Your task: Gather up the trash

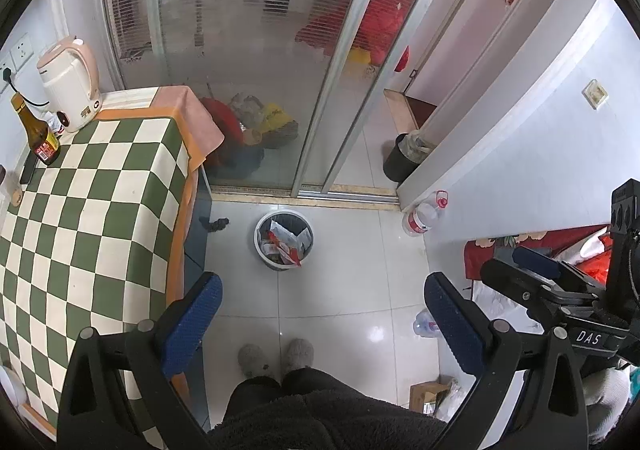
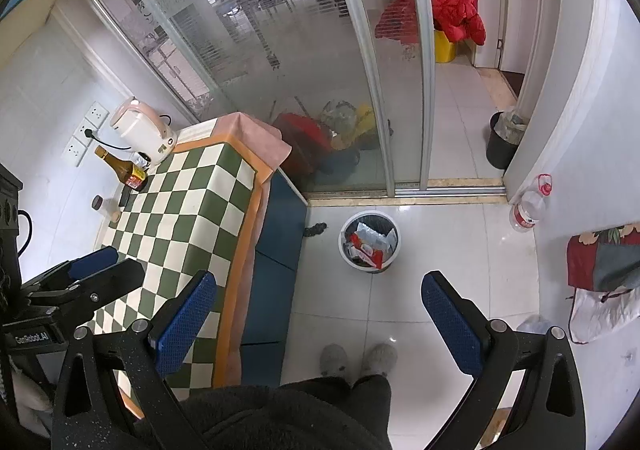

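Nearest, the left gripper [image 1: 322, 314] and the right gripper [image 2: 320, 314] hang with jaws spread wide — both empty — above grey slippers [image 1: 276, 358]. Farther out on the tile floor stands the white wastebasket [image 1: 283, 240], holding red-and-white wrappers [image 1: 290, 244], right of the checkered table [image 1: 80, 218]. Beyond — a sliding glass door [image 1: 256, 62].

"DAS" in white letters on the black body of the right gripper [image 1: 560, 282], seen from the left wrist camera. "GenRobot.AI" on the left gripper [image 2: 86, 270], seen from the right wrist camera. Brown bottle [image 1: 38, 130] label unreadable.
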A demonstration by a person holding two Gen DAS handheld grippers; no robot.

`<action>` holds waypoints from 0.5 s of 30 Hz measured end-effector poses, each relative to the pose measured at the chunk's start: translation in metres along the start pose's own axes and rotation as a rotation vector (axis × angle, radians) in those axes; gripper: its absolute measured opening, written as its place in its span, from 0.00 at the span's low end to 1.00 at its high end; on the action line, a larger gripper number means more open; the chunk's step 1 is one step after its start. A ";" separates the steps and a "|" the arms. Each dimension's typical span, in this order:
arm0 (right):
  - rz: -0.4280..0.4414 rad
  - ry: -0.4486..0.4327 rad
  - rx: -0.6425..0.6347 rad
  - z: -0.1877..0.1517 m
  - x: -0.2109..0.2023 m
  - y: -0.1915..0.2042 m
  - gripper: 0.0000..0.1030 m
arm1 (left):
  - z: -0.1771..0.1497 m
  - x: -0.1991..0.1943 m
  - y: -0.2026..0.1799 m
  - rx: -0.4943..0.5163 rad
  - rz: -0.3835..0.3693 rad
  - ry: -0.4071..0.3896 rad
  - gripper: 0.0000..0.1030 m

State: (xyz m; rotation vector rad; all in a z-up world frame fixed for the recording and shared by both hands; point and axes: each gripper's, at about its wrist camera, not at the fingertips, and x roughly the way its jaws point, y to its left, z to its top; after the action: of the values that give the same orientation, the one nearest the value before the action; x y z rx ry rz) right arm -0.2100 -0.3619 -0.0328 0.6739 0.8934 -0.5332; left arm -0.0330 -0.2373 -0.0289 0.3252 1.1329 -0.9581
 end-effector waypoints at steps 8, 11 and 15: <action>0.008 0.015 -0.005 -0.001 0.001 -0.001 1.00 | -0.002 0.003 0.000 0.003 0.007 0.007 1.00; 0.010 0.015 -0.006 -0.001 0.001 -0.002 1.00 | -0.003 0.004 0.001 0.002 0.008 0.009 1.00; 0.012 0.016 -0.005 -0.001 0.001 -0.002 1.00 | -0.003 0.004 0.001 0.001 0.007 0.009 1.00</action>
State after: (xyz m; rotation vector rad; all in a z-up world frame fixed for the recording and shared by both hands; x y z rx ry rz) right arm -0.2112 -0.3623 -0.0345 0.6791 0.9048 -0.5158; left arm -0.0336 -0.2366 -0.0340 0.3349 1.1390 -0.9517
